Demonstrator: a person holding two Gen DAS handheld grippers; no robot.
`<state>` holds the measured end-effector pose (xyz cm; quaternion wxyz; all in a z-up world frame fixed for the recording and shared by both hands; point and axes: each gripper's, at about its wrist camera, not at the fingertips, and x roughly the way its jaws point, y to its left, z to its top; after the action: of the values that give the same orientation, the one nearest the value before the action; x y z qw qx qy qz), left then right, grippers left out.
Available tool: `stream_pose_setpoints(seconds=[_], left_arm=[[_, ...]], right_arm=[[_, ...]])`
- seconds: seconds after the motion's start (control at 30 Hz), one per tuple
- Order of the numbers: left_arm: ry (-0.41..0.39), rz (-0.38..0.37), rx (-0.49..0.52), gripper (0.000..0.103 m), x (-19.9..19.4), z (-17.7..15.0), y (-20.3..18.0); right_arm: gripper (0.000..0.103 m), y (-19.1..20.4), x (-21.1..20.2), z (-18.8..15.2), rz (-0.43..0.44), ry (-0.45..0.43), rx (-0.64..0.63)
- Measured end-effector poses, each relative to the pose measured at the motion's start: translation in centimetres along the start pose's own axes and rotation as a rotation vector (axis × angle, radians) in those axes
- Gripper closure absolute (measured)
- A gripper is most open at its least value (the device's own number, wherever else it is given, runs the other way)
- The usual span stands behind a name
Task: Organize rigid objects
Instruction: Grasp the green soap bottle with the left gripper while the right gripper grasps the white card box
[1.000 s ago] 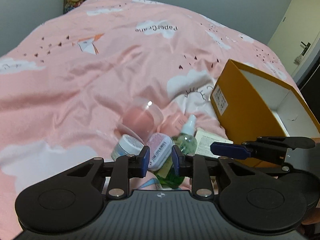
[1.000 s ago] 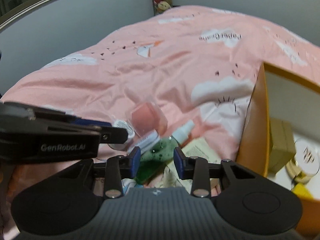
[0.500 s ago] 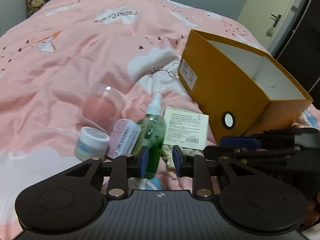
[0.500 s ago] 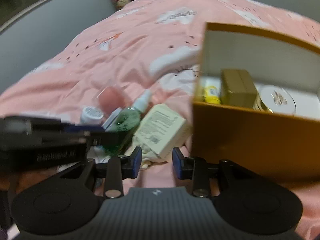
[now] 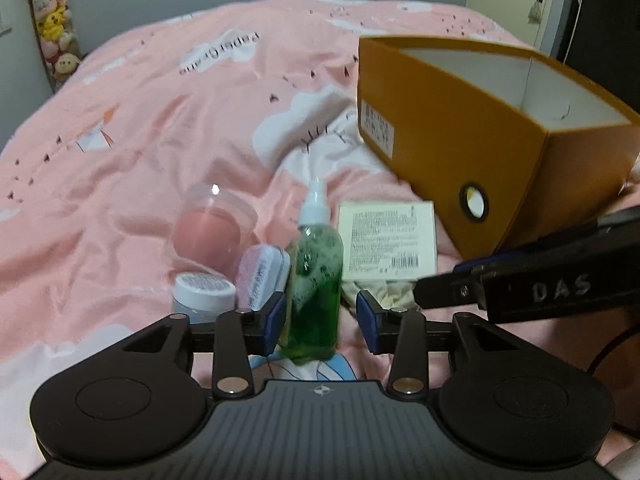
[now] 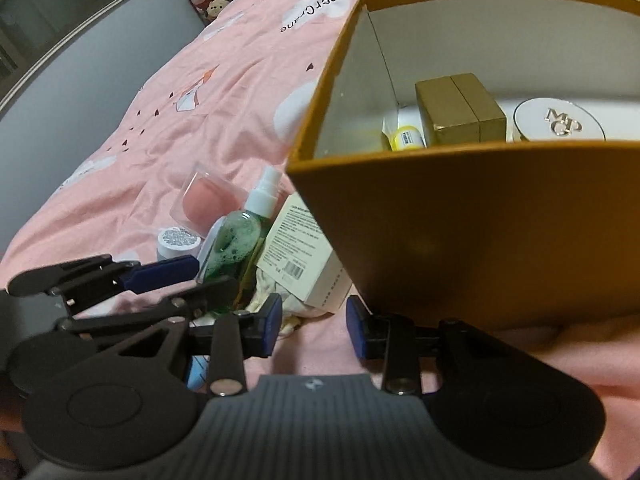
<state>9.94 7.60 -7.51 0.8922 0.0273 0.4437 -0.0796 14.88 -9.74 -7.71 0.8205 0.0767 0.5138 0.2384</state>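
Left wrist: green bottle [image 5: 316, 280] between tool [image 5: 322, 322] pads

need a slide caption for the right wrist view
Open right gripper before the orange box, which holds a gold box, with a green spray bottle on the pink bedspread.

Pink bedspread [image 5: 160, 128] under orange box [image 5: 460, 152]

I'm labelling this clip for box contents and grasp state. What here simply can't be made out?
- Orange box floor: left wrist view, hidden by its near wall.
- Yellow item: right wrist view, mostly behind the gold carton and box rim.
- Labels on the white carton: too small and blurred.
- Green spray bottle base: left wrist view; contact with the left hand-held gripper is unclear.
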Motion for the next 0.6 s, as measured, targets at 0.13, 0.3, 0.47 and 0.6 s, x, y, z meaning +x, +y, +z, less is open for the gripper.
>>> stream_pose_setpoints(seconds=[0.13, 0.3, 0.47, 0.6], left_arm=[[0.025, 0.032, 0.019, 0.056, 1.3, -0.3, -0.2], [0.019, 0.065, 0.031, 0.061, 2.4, -0.3, -0.4], [0.023, 0.065, 0.014, 0.067, 2.5, -0.3, -0.2], [0.02, 0.052, -0.023, 0.069, 1.9, -0.4, 0.1]], right_arm=[[0.059, -0.2, 0.3, 0.0, 0.028, 0.007, 0.016], [0.06, -0.9, 1.4, 0.3, 0.058, 0.022, 0.076], [0.055, -1.6, 2.5, 0.5, 0.078, 0.034, 0.135], [0.043, -3.0, 3.4, 0.5, 0.142, 0.038, 0.231]])
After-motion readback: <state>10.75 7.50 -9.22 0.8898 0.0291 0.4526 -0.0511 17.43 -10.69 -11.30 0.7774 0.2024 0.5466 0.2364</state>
